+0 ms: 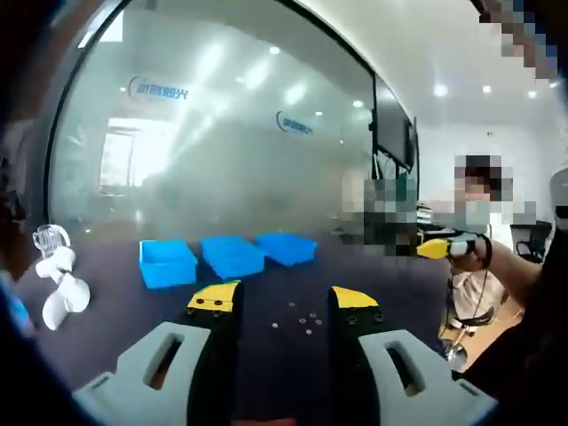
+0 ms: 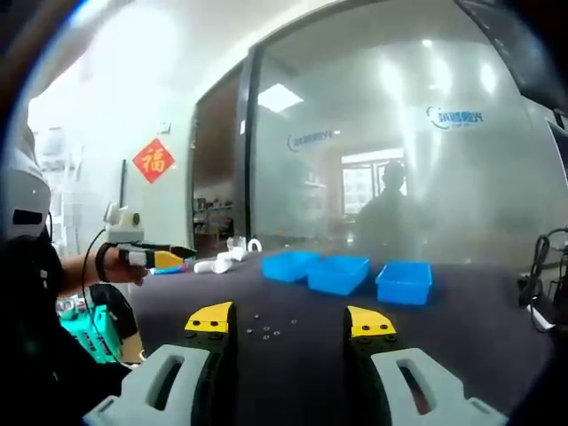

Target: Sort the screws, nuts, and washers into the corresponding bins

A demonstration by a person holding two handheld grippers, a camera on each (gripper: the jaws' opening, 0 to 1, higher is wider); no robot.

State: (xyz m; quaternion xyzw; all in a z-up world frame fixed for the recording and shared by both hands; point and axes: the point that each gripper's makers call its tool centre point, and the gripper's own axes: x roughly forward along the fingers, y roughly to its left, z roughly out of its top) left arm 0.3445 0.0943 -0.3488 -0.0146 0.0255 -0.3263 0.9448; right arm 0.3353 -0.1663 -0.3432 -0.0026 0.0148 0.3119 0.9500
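A frosted glass wall (image 1: 222,151) is standing behind the dark table (image 1: 106,311), and 2 blue logos (image 1: 158,90) are showing on it. White plastic parts (image 1: 60,288) are lying on the table near its edge. A dark monitor (image 1: 393,133) is hanging on the far wall. In the right gripper view, a red square sign (image 2: 153,160) is hanging beside a dark door (image 2: 219,164), and black cables (image 2: 540,284) are lying on the table's side. A person's silhouette (image 2: 388,209) is showing through the glass.

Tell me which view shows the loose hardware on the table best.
Left gripper view: the small parts lie between its open jaws, separately visible on the dark table. Right gripper view shows the same scatter smaller and fainter. Neither tells screws from nuts or washers.
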